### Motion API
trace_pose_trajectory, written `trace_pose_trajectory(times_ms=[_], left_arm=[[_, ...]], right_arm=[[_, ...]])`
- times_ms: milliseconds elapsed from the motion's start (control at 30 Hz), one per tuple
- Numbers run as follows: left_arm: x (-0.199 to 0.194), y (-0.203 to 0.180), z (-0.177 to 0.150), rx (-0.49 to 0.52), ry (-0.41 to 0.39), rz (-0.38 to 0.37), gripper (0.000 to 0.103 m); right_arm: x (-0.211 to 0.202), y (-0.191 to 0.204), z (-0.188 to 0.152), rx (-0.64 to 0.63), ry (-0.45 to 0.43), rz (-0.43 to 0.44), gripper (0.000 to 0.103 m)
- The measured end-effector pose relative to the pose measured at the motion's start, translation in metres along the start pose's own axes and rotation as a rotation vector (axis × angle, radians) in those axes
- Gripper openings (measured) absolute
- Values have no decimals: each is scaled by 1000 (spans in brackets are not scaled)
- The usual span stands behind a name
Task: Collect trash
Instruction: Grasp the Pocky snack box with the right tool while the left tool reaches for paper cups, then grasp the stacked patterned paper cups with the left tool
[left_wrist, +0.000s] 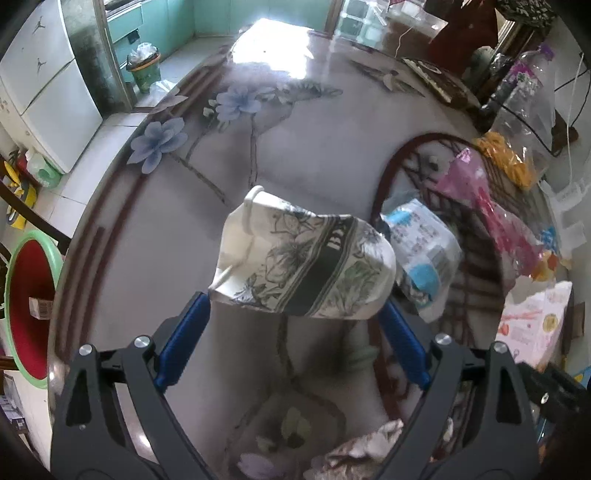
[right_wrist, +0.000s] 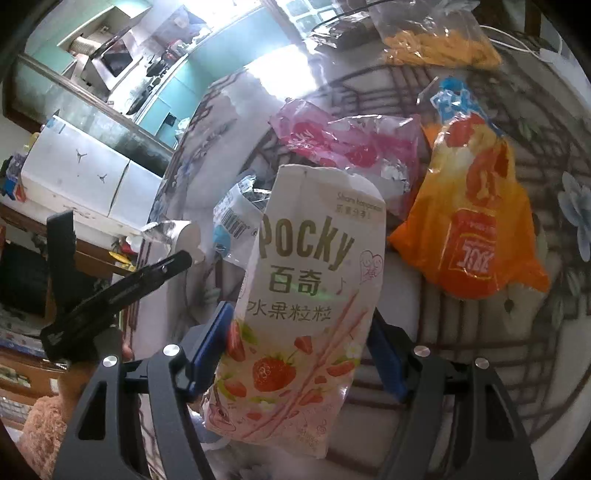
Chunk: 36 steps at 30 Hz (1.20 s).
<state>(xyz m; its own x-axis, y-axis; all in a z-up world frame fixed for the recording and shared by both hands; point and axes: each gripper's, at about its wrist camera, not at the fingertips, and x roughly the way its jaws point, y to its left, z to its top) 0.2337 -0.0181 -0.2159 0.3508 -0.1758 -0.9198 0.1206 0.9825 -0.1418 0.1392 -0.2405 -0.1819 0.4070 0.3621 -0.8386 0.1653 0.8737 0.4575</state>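
Left of the bench edge and lower down, well apart from the left claw: a red tub with a carton already inside, probably the place for the trash. Left claw spread wide yet clamped on a crushed paper cup, pads pressing on its two ends. Cup held clear of the bench, long axis crosswise between the pads, rim tipped up and away. Right claw clamped on a Pocky box, pads on its narrow sides near the lower half. Box carried above the bench, long axis running forward out of the claw, torn top farthest out. Judged from the left view, left claw the nearer to the tub, so likely first to drop: swing left past the bench edge, then let go over the opening. On the bench beyond the box, not yet collected: a pink wrapper and an orange bag.
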Motion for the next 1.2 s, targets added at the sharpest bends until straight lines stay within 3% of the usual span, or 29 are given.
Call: trace_pose_trajectory(times_ms=[167, 400, 700, 767, 833, 1000, 1200], left_arm=[[-4, -1, 11, -11, -20, -2, 89], [-24, -2, 21, 46, -129, 37, 94], [13, 0, 44, -34, -37, 0, 95], [22, 0, 45, -58, -12, -14, 88], [27, 2, 45, -86, -1, -36, 58], [20, 5, 43, -98, -25, -77, 55], [-29, 2, 29, -27, -124, -92, 55]], right_arm=[[0, 6, 1, -19, 5, -6, 69], [1, 7, 0, -13, -1, -7, 69], [11, 5, 1, -8, 24, -12, 69], [13, 5, 4, -8, 27, -18, 69], [12, 5, 5, -11, 19, -22, 69], [6, 9, 7, -27, 0, -33, 69], [-3, 26, 1, -65, -15, -20, 69]])
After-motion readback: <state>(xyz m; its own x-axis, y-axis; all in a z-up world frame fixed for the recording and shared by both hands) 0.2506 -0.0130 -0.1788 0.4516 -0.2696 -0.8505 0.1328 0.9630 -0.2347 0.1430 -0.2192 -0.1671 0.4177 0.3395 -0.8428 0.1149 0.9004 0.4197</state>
